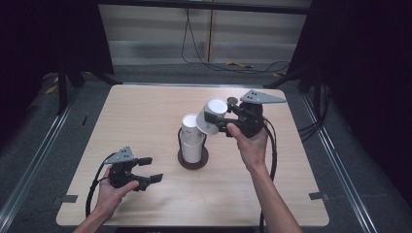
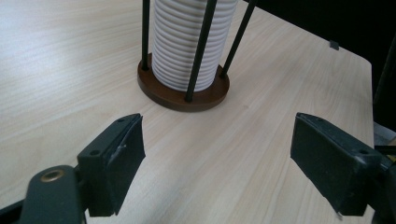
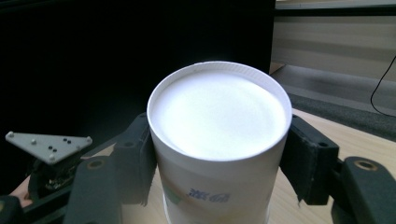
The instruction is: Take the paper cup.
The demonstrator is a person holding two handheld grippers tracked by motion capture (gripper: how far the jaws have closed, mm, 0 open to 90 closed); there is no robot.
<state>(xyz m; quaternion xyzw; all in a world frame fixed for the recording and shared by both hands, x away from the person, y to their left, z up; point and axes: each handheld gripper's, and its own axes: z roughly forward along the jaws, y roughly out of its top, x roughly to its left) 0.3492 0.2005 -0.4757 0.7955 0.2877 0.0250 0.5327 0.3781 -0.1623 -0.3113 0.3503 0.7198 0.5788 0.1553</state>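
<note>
So on my feed the right gripper (image 1: 217, 121) has a white paper cup (image 1: 212, 115) clamped between its jaws, base end facing the gripper's own camera. In the right gripper view the cup (image 3: 217, 140) sits snug between both black pads (image 3: 306, 158), some blue print on its side. From above it's held tilted, up off the table and just to the right of the top of the cup stack (image 1: 192, 138).

That stack stands in a holder with a round brown base (image 1: 193, 162) and thin black rods, about mid-table. In the left gripper view I can see the ribbed stack (image 2: 189, 42) and the base (image 2: 205, 95) straight ahead of the jaws.

The left gripper (image 1: 150, 170) is near the front left of the wooden table (image 1: 145, 111), jaws spread wide with nothing between them, well apart from the stack.
</note>
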